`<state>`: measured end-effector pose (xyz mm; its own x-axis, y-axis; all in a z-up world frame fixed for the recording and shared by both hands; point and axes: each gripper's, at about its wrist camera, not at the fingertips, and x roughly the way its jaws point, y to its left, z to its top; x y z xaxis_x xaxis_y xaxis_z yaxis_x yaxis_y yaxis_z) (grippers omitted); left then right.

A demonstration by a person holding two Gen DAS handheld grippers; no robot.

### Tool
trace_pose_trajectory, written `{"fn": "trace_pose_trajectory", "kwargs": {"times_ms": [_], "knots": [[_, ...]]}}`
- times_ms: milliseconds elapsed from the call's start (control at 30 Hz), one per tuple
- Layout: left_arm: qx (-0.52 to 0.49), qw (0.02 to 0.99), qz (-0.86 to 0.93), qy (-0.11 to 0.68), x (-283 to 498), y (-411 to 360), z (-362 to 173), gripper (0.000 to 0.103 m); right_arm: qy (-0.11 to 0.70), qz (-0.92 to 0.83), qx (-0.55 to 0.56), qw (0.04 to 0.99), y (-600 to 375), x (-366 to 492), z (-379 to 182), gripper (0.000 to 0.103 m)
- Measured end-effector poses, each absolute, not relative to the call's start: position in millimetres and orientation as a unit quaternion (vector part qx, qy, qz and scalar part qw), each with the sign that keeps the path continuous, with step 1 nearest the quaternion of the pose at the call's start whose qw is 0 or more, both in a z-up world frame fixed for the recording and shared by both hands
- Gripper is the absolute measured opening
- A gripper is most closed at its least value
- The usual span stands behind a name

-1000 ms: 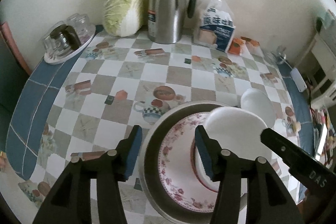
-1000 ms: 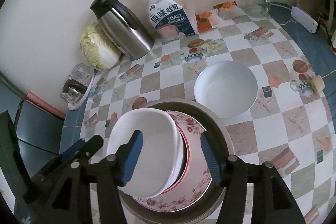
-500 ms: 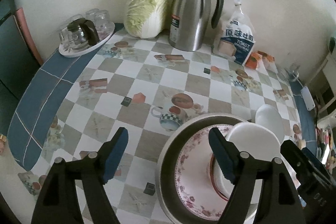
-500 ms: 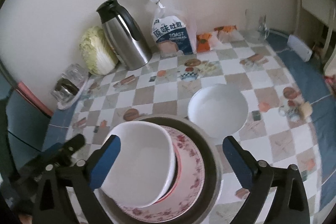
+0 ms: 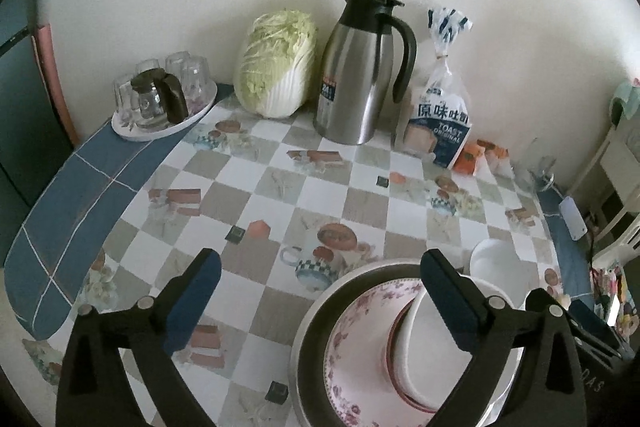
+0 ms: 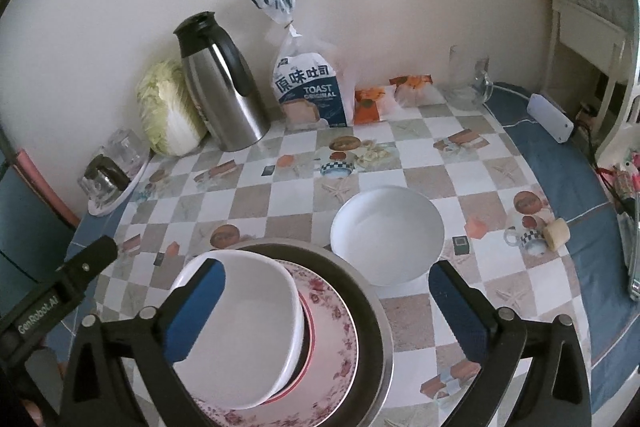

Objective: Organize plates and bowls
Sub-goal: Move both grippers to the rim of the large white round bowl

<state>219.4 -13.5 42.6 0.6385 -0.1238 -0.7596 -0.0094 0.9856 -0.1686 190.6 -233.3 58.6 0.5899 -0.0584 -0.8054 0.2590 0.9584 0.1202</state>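
Observation:
A stack sits near the table's front: a dark metal plate (image 6: 372,311) holds a pink floral plate (image 6: 336,343), a red-rimmed dish and a white squarish bowl (image 6: 244,339) on top. The stack also shows in the left wrist view (image 5: 316,339). A white round bowl (image 6: 386,233) stands alone on the table to the right of the stack; it shows in the left wrist view (image 5: 496,263). My left gripper (image 5: 320,301) is open and empty above the table, left of the stack. My right gripper (image 6: 326,311) is open and empty above the stack.
At the back wall stand a steel thermos jug (image 5: 360,67), a napa cabbage (image 5: 276,63), a toast bag (image 5: 440,119) and orange snack packets (image 6: 370,105). A tray of glasses (image 5: 160,99) is at the back left. A glass pitcher (image 6: 468,75) is at the back right.
Both grippers opened wide and drew back and up from the stack. The white squarish bowl stays on top of the stack, released.

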Motion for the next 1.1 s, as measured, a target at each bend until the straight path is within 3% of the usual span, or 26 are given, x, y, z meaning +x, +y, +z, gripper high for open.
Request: {"fn": "trace_pose_trajectory", "kwargs": {"times_ms": [700,867,1100], "knots": [[0.008,0.895,-0.163,0.415,233,-82,89,0.1,0.421,-0.156,0.213,0.868,-348,177,74,0.103],[-0.016,0.861,-0.207,0.465,259,-103,94,0.1,0.425,-0.183,0.237,0.854,-379,170,62,0.103],[0.035,0.827,-0.212,0.52,286,-148,83,0.1,0.449,-0.182,0.247,0.839,-391,178,37,0.103]]}}
